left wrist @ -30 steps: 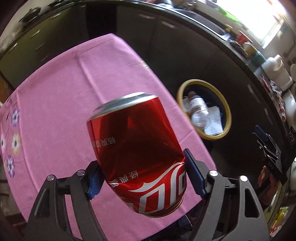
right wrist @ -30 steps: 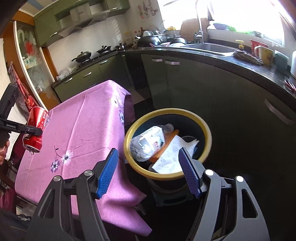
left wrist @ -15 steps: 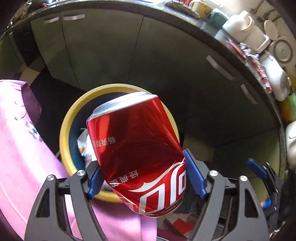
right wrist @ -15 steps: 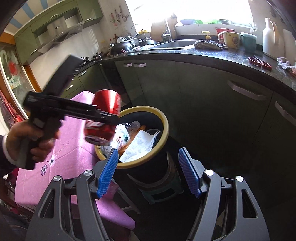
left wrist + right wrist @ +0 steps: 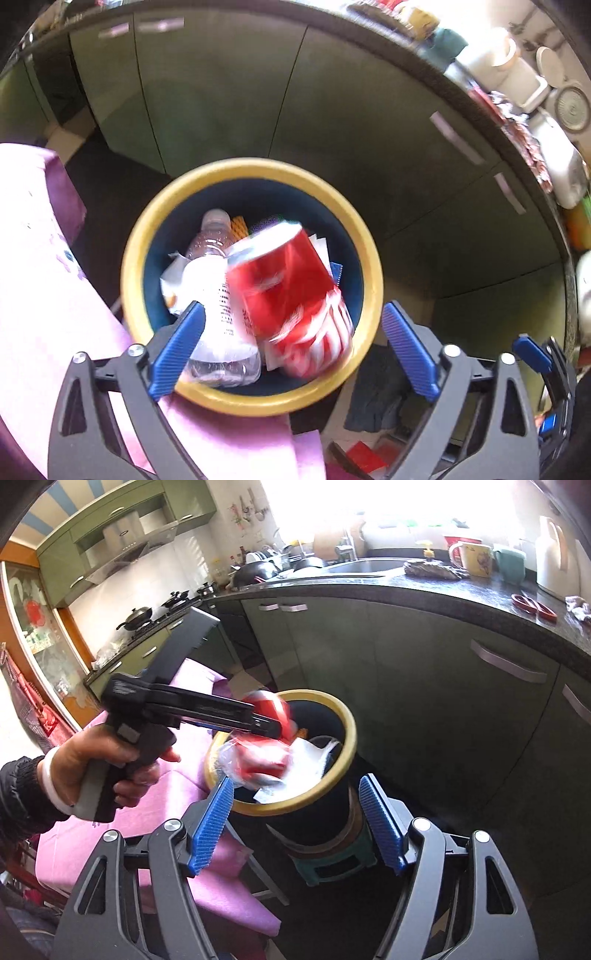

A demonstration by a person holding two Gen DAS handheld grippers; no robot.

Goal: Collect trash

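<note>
Cola can, blurred, had just left the left gripper as its jaws spread, dropping toward the yellow-rimmed bin below; right gripper gaped empty.

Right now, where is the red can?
In the left wrist view the red can is blurred inside the yellow-rimmed bin, right of the clear bottle, between the just-opened left gripper fingers, which are clear of it.

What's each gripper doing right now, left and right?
Left gripper: open, fingers have just been opening; the dented red soda can is loose, blurred, over the yellow-rimmed trash bin.
Right gripper: open, holding nothing.
</note>
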